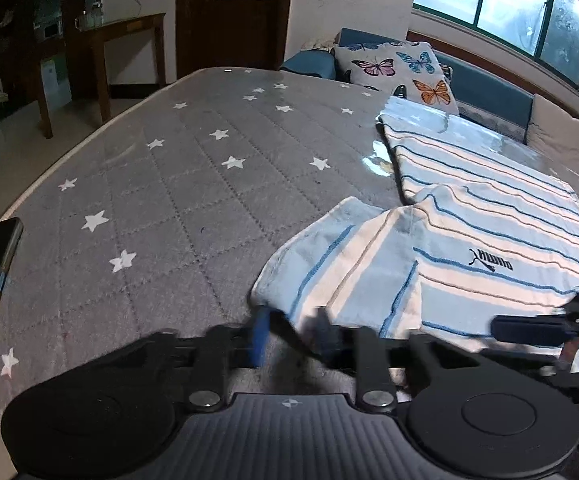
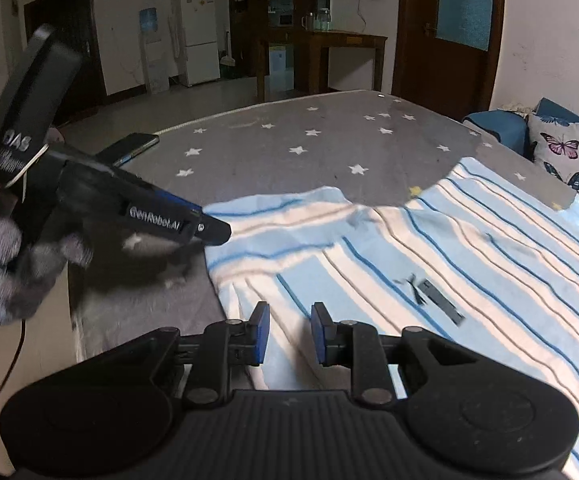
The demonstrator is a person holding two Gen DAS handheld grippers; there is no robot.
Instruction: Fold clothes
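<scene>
Shirt (image 2: 429, 248), soft, light and limp, lies on the bed (image 1: 169, 200); best pinched at hems; right gripper (image 2: 289, 330) nips its near edge, left gripper (image 1: 289, 334) looks clenched on a sleeve corner.

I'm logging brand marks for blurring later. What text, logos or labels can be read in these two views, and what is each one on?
"GenRobot.AI": white lettering on the side of the left gripper.
"DAS": on the black box above that gripper's handle; the line beneath it is too blurred to read.
"PUMA" with a leaping-cat logo: on the striped shirt, seen upside down.
The fridge stickers are too small to read.
</scene>
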